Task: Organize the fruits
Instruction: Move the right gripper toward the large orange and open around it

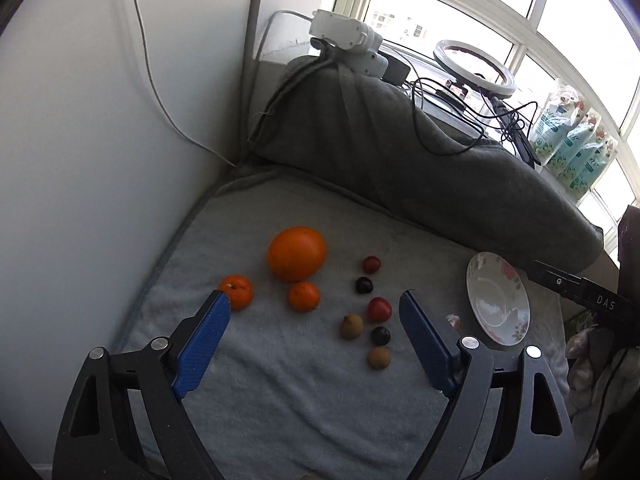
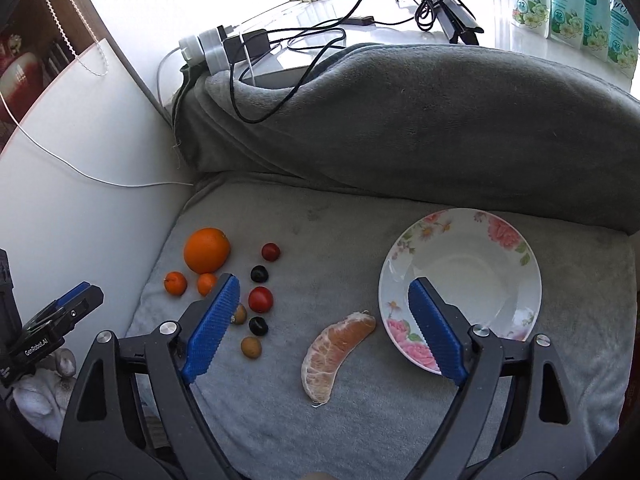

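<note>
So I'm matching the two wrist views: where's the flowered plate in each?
Left wrist: flowered plate at right, beyond the tool's right finger.
Right wrist: flowered plate right of centre, partly behind the tool's right finger.
Shared landmark: the big orange, left of the plate in both.

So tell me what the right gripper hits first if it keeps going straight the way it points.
Most likely the peeled citrus segment: it lies on the grey towel between the open fingers of the right gripper, nearest ahead. The floral plate sits off to the right. Depth is hard to judge.
</note>
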The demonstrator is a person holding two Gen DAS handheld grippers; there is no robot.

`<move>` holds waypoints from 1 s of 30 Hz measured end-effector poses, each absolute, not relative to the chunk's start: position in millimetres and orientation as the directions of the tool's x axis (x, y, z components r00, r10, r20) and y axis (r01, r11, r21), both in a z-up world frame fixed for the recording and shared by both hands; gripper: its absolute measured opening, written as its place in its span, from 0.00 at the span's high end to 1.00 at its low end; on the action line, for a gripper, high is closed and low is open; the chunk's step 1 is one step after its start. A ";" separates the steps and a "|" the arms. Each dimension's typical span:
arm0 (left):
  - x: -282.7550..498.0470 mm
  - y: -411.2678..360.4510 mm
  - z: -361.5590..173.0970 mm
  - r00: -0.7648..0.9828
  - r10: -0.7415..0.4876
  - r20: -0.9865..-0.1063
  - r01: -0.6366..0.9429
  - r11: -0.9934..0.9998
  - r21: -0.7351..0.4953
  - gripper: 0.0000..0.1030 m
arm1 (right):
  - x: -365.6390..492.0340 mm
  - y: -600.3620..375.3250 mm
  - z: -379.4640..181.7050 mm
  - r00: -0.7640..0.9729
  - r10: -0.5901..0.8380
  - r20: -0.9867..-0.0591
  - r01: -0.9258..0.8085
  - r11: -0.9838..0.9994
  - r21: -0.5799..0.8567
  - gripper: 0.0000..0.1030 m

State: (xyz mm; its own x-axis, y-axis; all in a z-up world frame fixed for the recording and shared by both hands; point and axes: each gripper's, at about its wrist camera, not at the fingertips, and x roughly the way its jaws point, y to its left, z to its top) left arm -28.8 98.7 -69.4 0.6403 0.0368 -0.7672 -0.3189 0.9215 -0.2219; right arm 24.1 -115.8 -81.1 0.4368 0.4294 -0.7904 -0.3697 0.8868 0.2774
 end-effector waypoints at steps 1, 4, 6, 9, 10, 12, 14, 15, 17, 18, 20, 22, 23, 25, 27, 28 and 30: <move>-27.9 103.0 -71.9 0.642 0.031 -0.766 -0.322 0.918 -0.232 0.17 | 27.0 -109.6 -82.9 0.424 0.442 -0.791 -0.380 0.879 0.288 0.14; -23.0 111.9 -80.1 0.641 0.017 -0.767 -0.324 0.912 -0.250 0.18 | 36.8 -88.0 -89.7 0.386 0.470 -0.794 -0.406 0.859 0.312 0.16; -18.4 116.5 -87.2 0.635 0.009 -0.772 -0.323 0.912 -0.254 0.20 | 44.0 -73.2 -95.2 0.359 0.490 -0.795 -0.424 0.844 0.329 0.17; -10.3 124.9 -98.4 0.630 -0.022 -0.776 -0.321 0.903 -0.286 0.21 | 54.1 -49.0 -106.1 0.314 0.517 -0.796 -0.448 0.820 0.356 0.18; -7.7 127.7 -101.7 0.629 -0.033 -0.776 -0.320 0.899 -0.298 0.22 | 57.6 -41.8 -110.0 0.297 0.527 -0.796 -0.454 0.812 0.367 0.18; -1.7 131.8 -109.3 0.626 -0.050 -0.778 -0.315 0.897 -0.311 0.25 | 63.9 -27.7 -118.1 0.267 0.546 -0.794 -0.460 0.796 0.393 0.18; 5.7 133.3 -116.9 0.619 -0.064 -0.783 -0.307 0.898 -0.316 0.27 | 70.1 -16.3 -126.6 0.239 0.563 -0.791 -0.456 0.784 0.421 0.19; 9.1 134.1 -121.3 0.614 -0.069 -0.786 -0.304 0.899 -0.316 0.27 | 73.4 -10.4 -130.8 0.225 0.574 -0.787 -0.454 0.777 0.436 0.19; 15.3 136.4 -130.2 0.607 -0.083 -0.791 -0.299 0.898 -0.323 0.27 | 78.8 0.7 -139.0 0.206 0.583 -0.786 -0.448 0.770 0.454 0.19; 18.2 138.4 -134.5 0.603 -0.090 -0.792 -0.298 0.896 -0.329 0.27 | 81.5 5.7 -143.1 0.196 0.585 -0.787 -0.445 0.768 0.460 0.19; 23.4 140.8 -141.9 0.597 -0.106 -0.795 -0.296 0.892 -0.341 0.28 | 86.9 12.9 -151.4 0.177 0.592 -0.786 -0.433 0.764 0.478 0.19; 27.4 144.0 -148.2 0.592 -0.119 -0.797 -0.296 0.888 -0.353 0.29 | 91.7 19.1 -158.0 0.160 0.602 -0.782 -0.422 0.758 0.497 0.20; 29.3 145.2 -150.8 0.591 -0.125 -0.797 -0.295 0.886 -0.358 0.30 | 94.7 23.4 -162.8 0.152 0.605 -0.782 -0.418 0.756 0.503 0.21; 32.9 147.8 -156.0 0.587 -0.133 -0.799 -0.295 0.883 -0.364 0.30 | 99.4 30.4 -169.9 0.135 0.609 -0.781 -0.411 0.752 0.515 0.23; 37.3 149.0 -159.3 0.584 -0.142 -0.799 -0.290 0.883 -0.370 0.30 | 103.4 37.6 -176.5 0.121 0.615 -0.779 -0.405 0.747 0.527 0.25; 39.3 149.8 -161.2 0.582 -0.145 -0.800 -0.288 0.883 -0.370 0.30 | 105.2 41.3 -179.7 0.114 0.617 -0.778 -0.403 0.745 0.532 0.25; 43.5 151.6 -164.8 0.579 -0.153 -0.801 -0.284 0.883 -0.374 0.31 | 108.1 48.7 -185.6 0.102 0.623 -0.776 -0.400 0.740 0.542 0.25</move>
